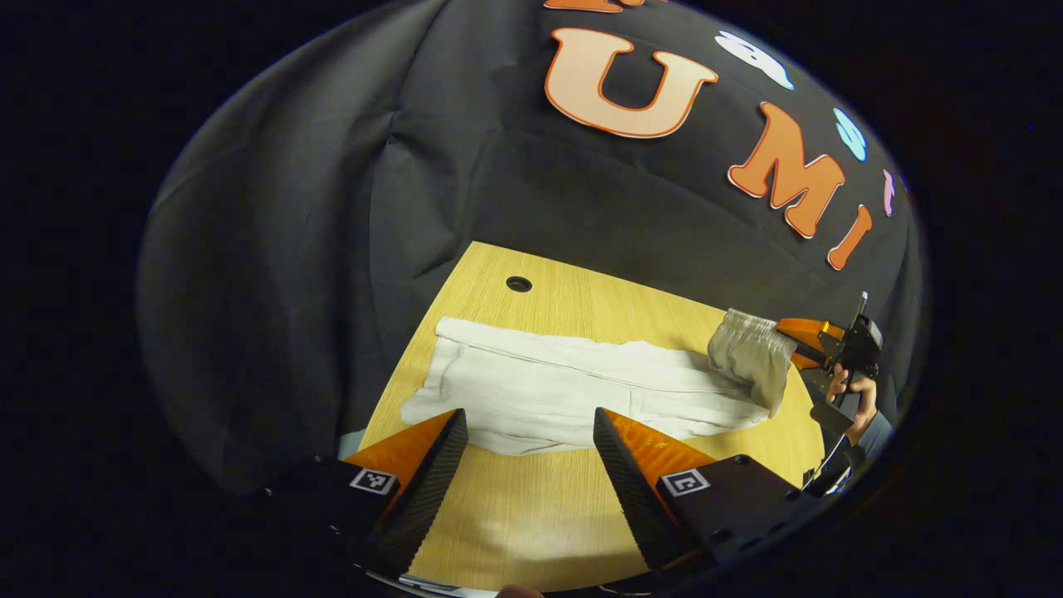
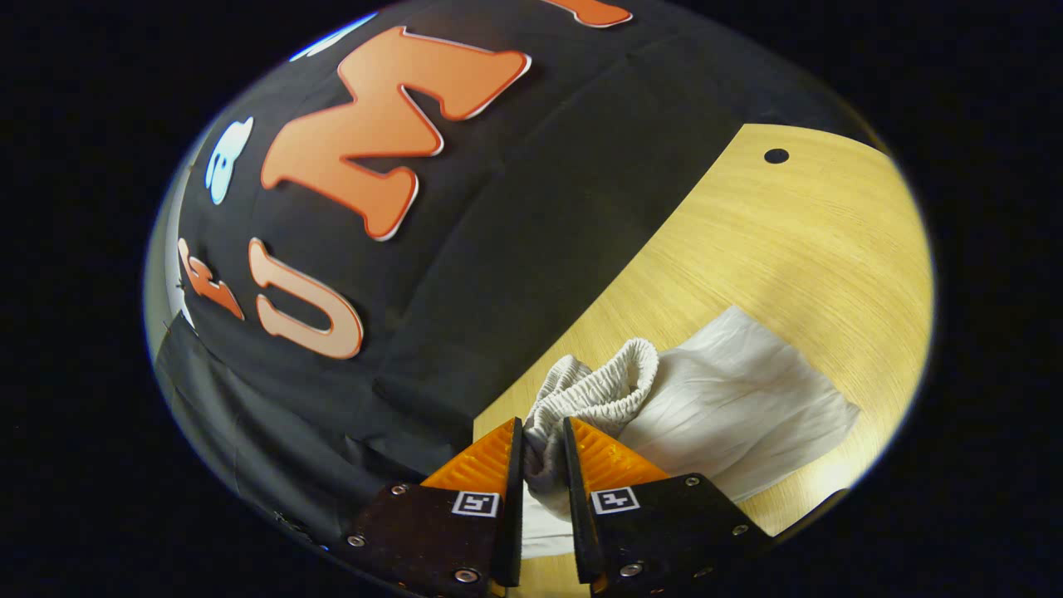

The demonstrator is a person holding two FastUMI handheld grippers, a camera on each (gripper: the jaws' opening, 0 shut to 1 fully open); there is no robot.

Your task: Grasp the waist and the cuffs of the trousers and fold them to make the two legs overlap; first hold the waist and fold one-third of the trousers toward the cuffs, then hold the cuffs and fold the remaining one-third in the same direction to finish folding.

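Observation:
Pale grey trousers [image 1: 573, 386] lie stretched across the wooden table [image 1: 531, 515], cuffs at the left end. Their elastic waist [image 1: 751, 349] is lifted off the table at the right, pinched by my right gripper [image 1: 785, 339], which a hand holds. In the right gripper view the ruched waist [image 2: 594, 386] sits between the two fingers of the right gripper [image 2: 544, 444], which is shut on it, and the legs [image 2: 739, 399] trail away over the wood. My left gripper [image 1: 529, 423] hovers open above the near edge of the trouser legs, nothing between its fingers.
A round cable hole [image 1: 519, 284] is in the table near the far edge, also visible as a hole [image 2: 776, 155] in the right gripper view. The black booth cloth [image 1: 332, 249] hangs close behind and left of the table. Bare wood lies in front of the trousers.

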